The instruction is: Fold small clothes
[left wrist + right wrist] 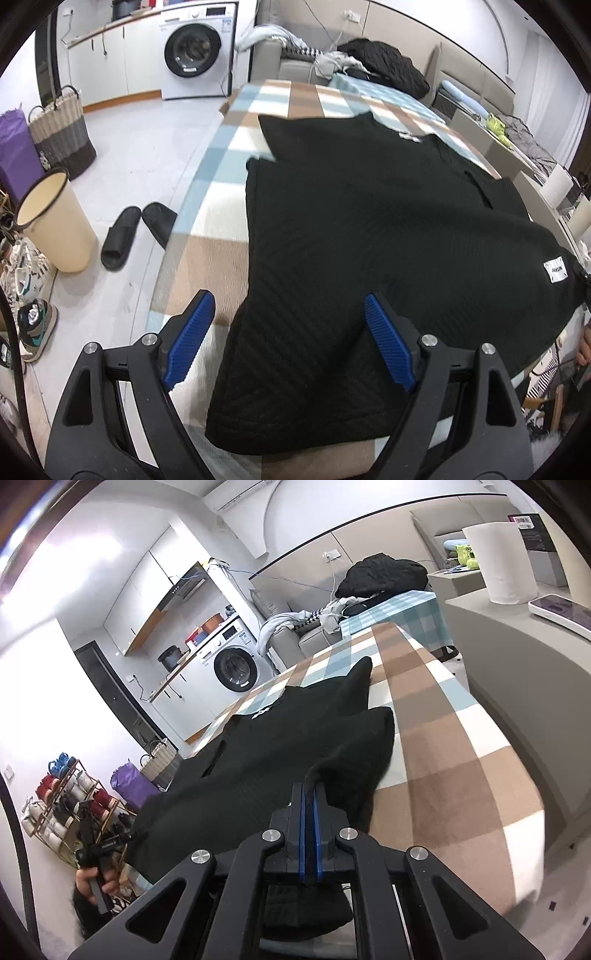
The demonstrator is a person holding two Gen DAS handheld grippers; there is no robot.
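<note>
A black ribbed top (369,240) lies spread on a table under a checked cloth (207,225), with a white label near its right hem. My left gripper (289,297) hovers open over the near corner of the top; its blue pads (194,332) stand wide on either side of the fabric and touch nothing. In the right wrist view my right gripper (310,788) is shut on a pinched edge of the black top (277,746), and the fabric bunches up ahead of the tips and hangs below the jaws. A hand holds the left gripper (92,849) at the lower left.
Left of the table stand a cream bin (55,221), black slippers (136,232), a woven basket (62,133) and a washing machine (195,51). A sofa with piled clothes (384,66) lies behind. A paper roll (498,561) and a shoe rack (66,797) flank the table.
</note>
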